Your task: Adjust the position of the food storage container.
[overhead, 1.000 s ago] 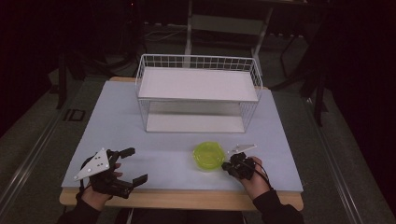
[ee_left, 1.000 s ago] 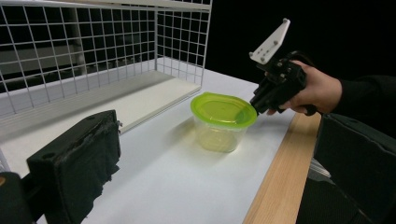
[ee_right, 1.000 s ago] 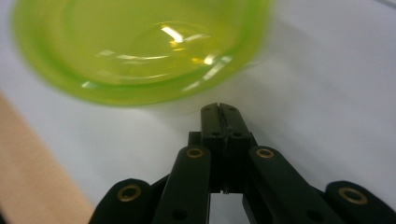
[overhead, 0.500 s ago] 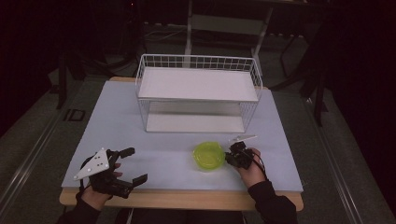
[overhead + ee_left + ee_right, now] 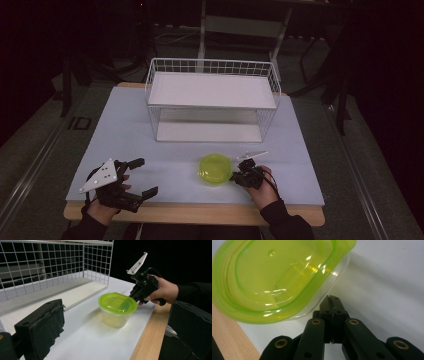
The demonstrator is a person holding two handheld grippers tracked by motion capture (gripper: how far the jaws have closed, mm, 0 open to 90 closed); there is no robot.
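Observation:
A clear tub with a lime-green lid (image 5: 215, 169) stands near the table's front edge, in front of the wire rack. My right gripper (image 5: 234, 176) is at the tub's right side. In the right gripper view its jaws are pressed together, the tips (image 5: 333, 300) against the underside of the lid's rim (image 5: 287, 312), with nothing seen between them. The left gripper view shows that gripper (image 5: 133, 293) and the hand holding it beside the tub (image 5: 117, 307). My left gripper (image 5: 142, 177) rests at the front left with its jaws wide apart and empty, its pad (image 5: 42, 327) well short of the tub.
A white wire rack (image 5: 212, 100) with two white shelves stands mid-table behind the tub (image 5: 50, 265). The pale table top (image 5: 130, 130) ends in a wooden front edge (image 5: 190, 212). Dark floor and stands surround the table.
My right gripper has moved left, up against the tub's rim, and the tub seems to have shifted slightly left. My left gripper has stayed put.

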